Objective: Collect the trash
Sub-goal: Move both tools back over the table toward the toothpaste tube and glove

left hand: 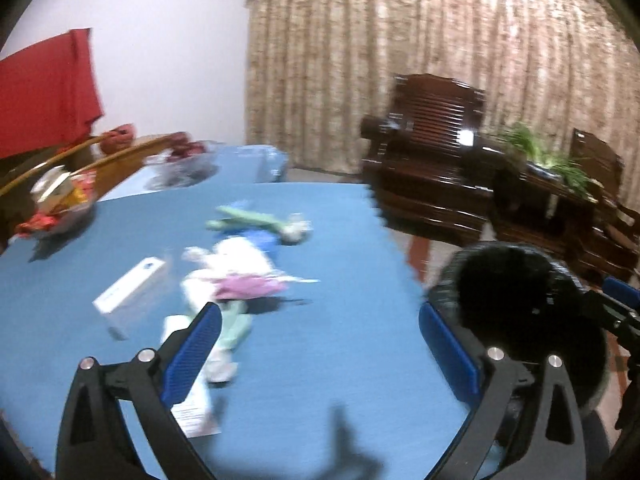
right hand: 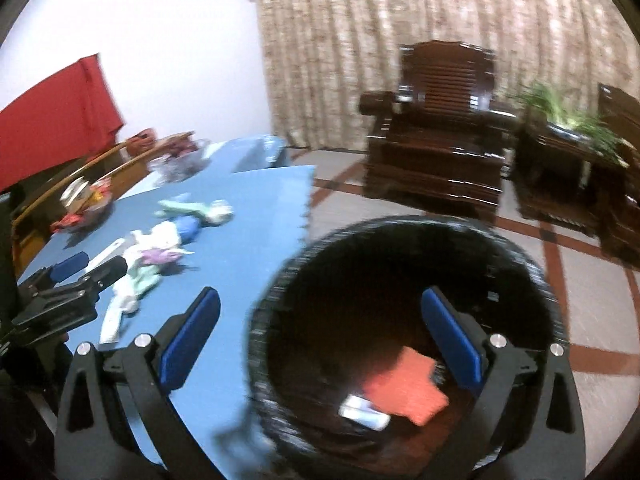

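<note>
A pile of trash lies on the blue table: white and purple wrappers, a green wrapper, a white box and pale paper. My left gripper is open and empty above the table's near part, just short of the pile. My right gripper is open and empty over the black bin, which stands beside the table's right edge. An orange-red piece and a small white item lie inside the bin. The bin also shows in the left wrist view. The left gripper shows in the right wrist view.
Bowls of snacks and red fruit stand at the table's far left. A dark wooden armchair and a side table with a plant stand on the tiled floor before a curtain. A red cloth hangs at left.
</note>
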`<action>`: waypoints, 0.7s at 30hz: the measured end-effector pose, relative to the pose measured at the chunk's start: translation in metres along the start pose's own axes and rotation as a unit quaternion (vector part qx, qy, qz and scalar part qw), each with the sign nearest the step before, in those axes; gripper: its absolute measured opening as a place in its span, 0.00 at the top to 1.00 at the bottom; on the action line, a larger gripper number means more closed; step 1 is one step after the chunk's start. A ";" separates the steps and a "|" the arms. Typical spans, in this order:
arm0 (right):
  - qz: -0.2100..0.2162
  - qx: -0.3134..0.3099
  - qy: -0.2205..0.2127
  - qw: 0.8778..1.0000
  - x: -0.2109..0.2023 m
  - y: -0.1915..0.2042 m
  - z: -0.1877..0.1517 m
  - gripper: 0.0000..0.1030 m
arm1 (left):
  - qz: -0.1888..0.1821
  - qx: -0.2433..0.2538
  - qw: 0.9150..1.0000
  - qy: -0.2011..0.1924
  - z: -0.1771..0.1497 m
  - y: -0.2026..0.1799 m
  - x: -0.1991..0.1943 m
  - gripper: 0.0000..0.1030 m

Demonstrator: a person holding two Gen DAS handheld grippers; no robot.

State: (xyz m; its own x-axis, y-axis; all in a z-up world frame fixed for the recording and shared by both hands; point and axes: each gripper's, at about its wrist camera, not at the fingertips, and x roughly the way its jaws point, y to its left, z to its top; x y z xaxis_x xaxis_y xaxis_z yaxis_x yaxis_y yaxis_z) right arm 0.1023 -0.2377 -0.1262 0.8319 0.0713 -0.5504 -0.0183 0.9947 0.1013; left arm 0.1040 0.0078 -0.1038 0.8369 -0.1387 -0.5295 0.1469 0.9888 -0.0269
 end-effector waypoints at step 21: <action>0.098 -0.078 0.023 0.992 0.076 0.117 -0.006 0.06 | 0.102 -0.058 0.992 0.053 -0.046 0.113 0.013 0.14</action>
State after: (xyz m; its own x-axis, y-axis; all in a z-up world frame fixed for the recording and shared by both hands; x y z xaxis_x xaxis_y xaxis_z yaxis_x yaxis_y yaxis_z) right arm 0.1603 -0.1158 -0.1615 0.7772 0.2641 -0.5711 -0.2654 0.9606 0.0830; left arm 0.1071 0.1206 -0.1526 0.7821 0.0647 -0.6198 -0.0866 0.9962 -0.0053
